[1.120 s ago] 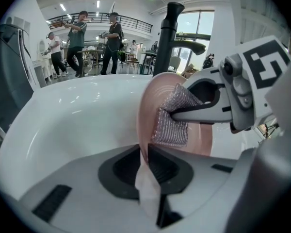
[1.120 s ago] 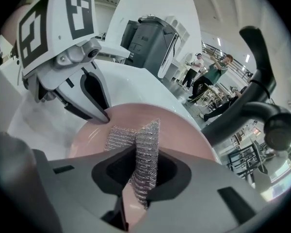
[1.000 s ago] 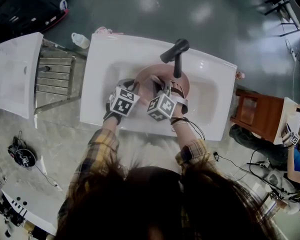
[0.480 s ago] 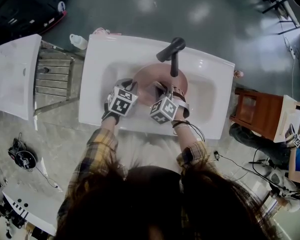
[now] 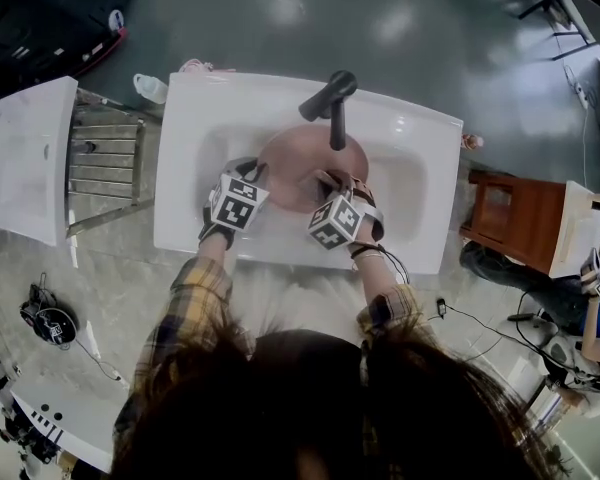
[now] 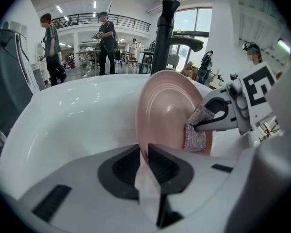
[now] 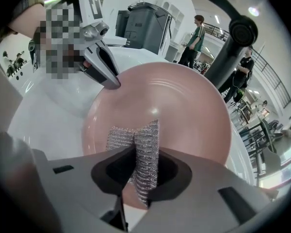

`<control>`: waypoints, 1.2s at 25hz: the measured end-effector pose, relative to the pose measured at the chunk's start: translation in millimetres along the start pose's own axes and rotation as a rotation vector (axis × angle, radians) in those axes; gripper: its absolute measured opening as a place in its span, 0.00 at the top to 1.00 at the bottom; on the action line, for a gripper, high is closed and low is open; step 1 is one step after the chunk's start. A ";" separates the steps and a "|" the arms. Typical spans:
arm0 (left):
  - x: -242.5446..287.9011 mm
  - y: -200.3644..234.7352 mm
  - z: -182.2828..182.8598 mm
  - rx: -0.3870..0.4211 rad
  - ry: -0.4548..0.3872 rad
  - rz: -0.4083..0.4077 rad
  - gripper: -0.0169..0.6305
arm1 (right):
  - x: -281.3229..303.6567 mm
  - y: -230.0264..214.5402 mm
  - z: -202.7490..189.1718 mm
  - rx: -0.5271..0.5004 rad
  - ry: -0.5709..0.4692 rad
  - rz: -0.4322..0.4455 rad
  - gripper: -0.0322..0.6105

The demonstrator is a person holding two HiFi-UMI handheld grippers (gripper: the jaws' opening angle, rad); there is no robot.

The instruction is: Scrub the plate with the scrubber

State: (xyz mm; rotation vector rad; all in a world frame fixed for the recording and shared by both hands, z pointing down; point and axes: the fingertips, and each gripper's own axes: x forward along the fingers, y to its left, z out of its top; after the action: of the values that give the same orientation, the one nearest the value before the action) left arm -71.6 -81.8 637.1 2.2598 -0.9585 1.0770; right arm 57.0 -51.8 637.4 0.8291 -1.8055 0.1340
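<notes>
A pink plate (image 5: 298,158) stands tilted on edge in the white sink (image 5: 205,118), under the black faucet (image 5: 330,103). My left gripper (image 5: 258,171) is shut on the plate's left rim; in the left gripper view the rim (image 6: 146,130) runs between its jaws. My right gripper (image 5: 322,182) is shut on a silver mesh scrubber (image 7: 138,149), which presses flat against the plate's face (image 7: 184,106). The left gripper view shows the scrubber (image 6: 196,130) low on the plate (image 6: 167,106), at the right gripper's (image 6: 198,126) tips.
The faucet's spout (image 7: 230,42) hangs just over the plate's top edge. A metal rack (image 5: 110,153) stands left of the sink, with a small bottle (image 5: 150,87) behind it. A wooden stand (image 5: 510,223) is at the right. People stand far off in the room.
My right gripper has slid the scrubber across the plate's face, to the right and nearer to me. The left gripper has kept its hold on the rim.
</notes>
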 end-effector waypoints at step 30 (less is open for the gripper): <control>-9.9 8.7 -8.6 -0.128 0.028 0.007 0.75 | -57.2 -70.3 9.1 0.510 -0.156 0.030 0.81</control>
State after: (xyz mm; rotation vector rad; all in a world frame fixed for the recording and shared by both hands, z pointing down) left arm -86.8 -78.0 635.1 2.1347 -0.9958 1.0182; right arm 100.9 -81.9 563.5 1.1939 -1.9608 0.5813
